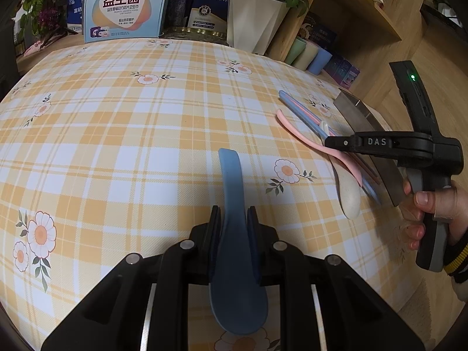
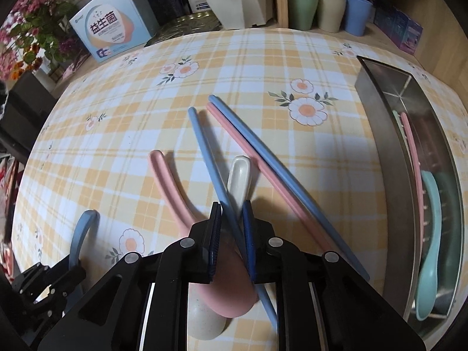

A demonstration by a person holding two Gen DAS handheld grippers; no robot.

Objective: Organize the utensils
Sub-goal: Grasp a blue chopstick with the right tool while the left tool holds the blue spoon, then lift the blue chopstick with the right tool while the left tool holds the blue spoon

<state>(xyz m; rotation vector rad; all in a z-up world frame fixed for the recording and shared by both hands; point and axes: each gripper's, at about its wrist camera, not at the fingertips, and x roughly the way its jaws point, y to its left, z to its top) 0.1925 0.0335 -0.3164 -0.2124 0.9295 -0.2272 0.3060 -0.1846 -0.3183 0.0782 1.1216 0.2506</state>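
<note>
Utensils, listed left to right. Blue spoon (image 1: 231,204): clenched in your left gripper (image 1: 233,219), handle pointing 12 o'clock over checked tablecloth (image 1: 117,134). Pink spoon (image 2: 175,193): flat on cloth, 10 o'clock of your right gripper (image 2: 231,219). Blue chopstick (image 2: 210,161): between right gripper pads; contact not discernible. White spoon (image 2: 239,175): under that chopstick. Pink chopstick (image 2: 248,158), second blue chopstick (image 2: 263,158): side by side, 1 o'clock. Steel tray (image 2: 386,158): 3 o'clock, holds teal spoon (image 2: 428,234).

I was working in what looked like a home dining corner: a bench under a floral checked tablecloth (image 1: 146,134), potted flowers (image 1: 257,11), pastel cups (image 2: 327,7) and boxed goods (image 2: 111,29) on wooden shelves (image 1: 359,8).
</note>
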